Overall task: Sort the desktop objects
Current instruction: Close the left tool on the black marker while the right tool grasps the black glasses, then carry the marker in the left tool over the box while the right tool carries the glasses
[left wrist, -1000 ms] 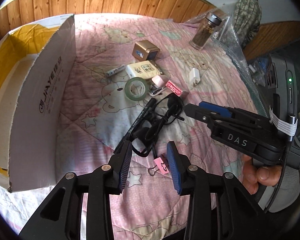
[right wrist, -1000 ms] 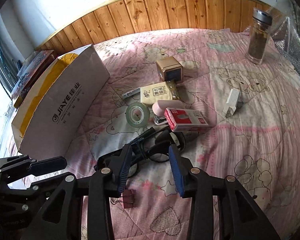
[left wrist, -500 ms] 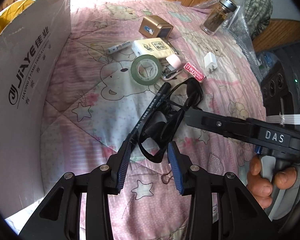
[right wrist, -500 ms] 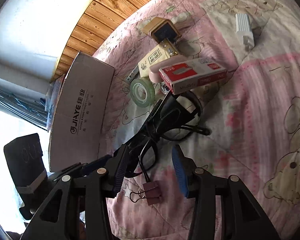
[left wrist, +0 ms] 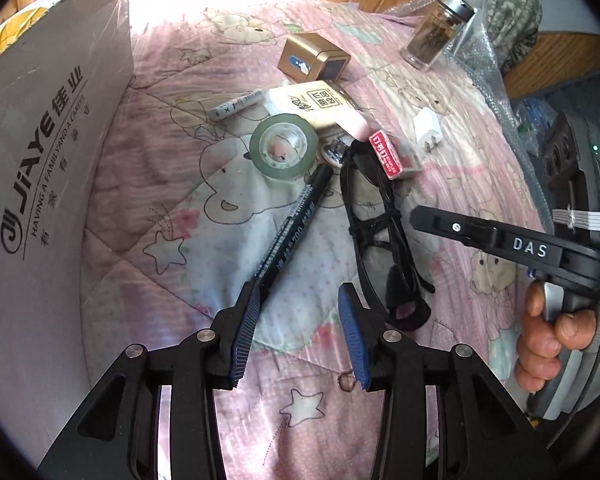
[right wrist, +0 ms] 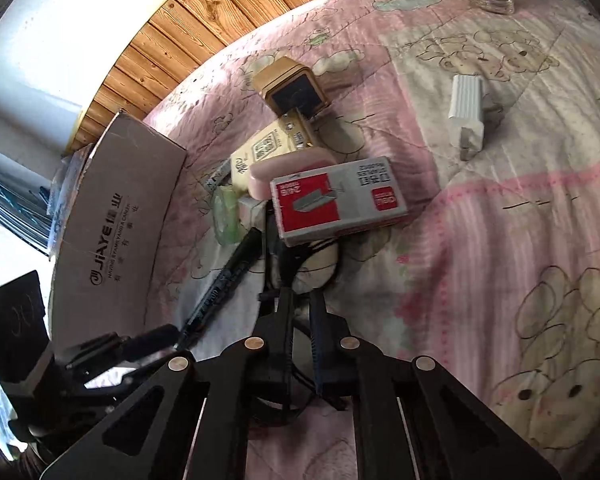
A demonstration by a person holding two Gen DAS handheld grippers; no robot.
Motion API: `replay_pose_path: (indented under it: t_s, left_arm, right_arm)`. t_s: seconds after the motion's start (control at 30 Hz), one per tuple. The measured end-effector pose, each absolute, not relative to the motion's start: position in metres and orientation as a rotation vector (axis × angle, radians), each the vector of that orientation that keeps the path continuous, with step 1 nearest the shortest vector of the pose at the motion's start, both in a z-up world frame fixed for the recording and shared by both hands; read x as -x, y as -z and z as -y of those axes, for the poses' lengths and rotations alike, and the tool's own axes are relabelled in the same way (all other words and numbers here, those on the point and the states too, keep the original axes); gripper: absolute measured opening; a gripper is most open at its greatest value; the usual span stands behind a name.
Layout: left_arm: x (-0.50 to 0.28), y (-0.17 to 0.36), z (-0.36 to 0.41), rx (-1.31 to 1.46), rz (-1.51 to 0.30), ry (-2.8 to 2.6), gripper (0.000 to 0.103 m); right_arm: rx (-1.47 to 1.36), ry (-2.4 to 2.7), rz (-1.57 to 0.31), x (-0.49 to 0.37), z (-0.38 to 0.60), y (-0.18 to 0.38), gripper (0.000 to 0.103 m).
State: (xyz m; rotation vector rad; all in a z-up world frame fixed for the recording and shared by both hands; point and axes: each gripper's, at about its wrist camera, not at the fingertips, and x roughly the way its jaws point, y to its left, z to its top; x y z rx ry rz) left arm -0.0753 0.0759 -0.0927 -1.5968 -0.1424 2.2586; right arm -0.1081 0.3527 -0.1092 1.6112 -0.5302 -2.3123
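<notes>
Wood panelling runs behind a bed covered in a pink cartoon quilt [left wrist: 172, 184], where small desk items lie clustered beside an open cardboard box [left wrist: 40, 184]. Black glasses [left wrist: 384, 236] sit in the middle of the clutter, one end tucked under a red staple box [right wrist: 336, 200], with a black marker [left wrist: 292, 228] lying just to their left. In the right wrist view the right gripper [right wrist: 300, 312] has its fingers drawn close around the glasses frame, apparently pinching it. The left gripper [left wrist: 300, 312] hovers with fingers spread, its left tip at the marker's near end. To do this well, the right should probably lift gently and draw the glasses back toward itself, so the staple box and the pink stapler [right wrist: 292, 168] slide off rather than tumble. The left could then close on the marker without tangling with the frame.
</notes>
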Motion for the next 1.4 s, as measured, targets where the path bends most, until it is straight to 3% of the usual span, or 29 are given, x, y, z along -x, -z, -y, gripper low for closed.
replay_pose_path:
  t_s: [0.17,0.23,0.3,0.4,0.5,0.6,0.7,0.73,0.8,1.4]
  left_arm:
    - [0.096,0.107,-0.082,1.613,0.114,-2.27,0.043]
    - [0.098,0.107,-0.085,1.588,0.079,-2.275,0.043]
    - [0.099,0.108,-0.088,1.567,0.035,-2.286,0.04]
    - [0.097,0.109,-0.097,1.521,-0.081,-2.331,0.031]
    - [0.095,0.11,-0.103,1.458,-0.203,-2.364,0.02]
    - [0.097,0.11,-0.1,1.451,-0.195,-2.365,0.014]
    - [0.102,0.109,-0.092,1.489,-0.102,-2.344,0.013]
    - [0.102,0.108,-0.089,1.503,-0.077,-2.337,0.013]
    - [0.099,0.106,-0.087,1.519,-0.037,-2.325,0.013]
    - [0.041,0.053,-0.079,1.443,0.043,-2.398,0.013]
  right_arm:
    - [-1.64,2.257,0.571,0.113,-0.352,0.111,0.017]
    - [-1.596,2.254,0.572,0.11,-0.343,0.1,0.04]
    - [-1.588,2.256,0.548,0.111,-0.332,0.099,0.053]
    - [-1.668,2.28,0.385,0.121,-0.31,0.121,0.053]
    - [-1.539,2.403,0.145,0.116,-0.295,0.118,0.048]
    - [-1.508,2.404,0.133,0.115,-0.299,0.118,0.042]
    - [-1.525,2.37,0.271,0.117,-0.316,0.121,0.028]
    - [-1.525,2.347,0.337,0.117,-0.321,0.12,0.017]
    - [-1.521,2.342,0.361,0.11,-0.327,0.114,0.013]
    - [-1.387,2.397,0.323,0.048,-0.311,0.076,0.012]
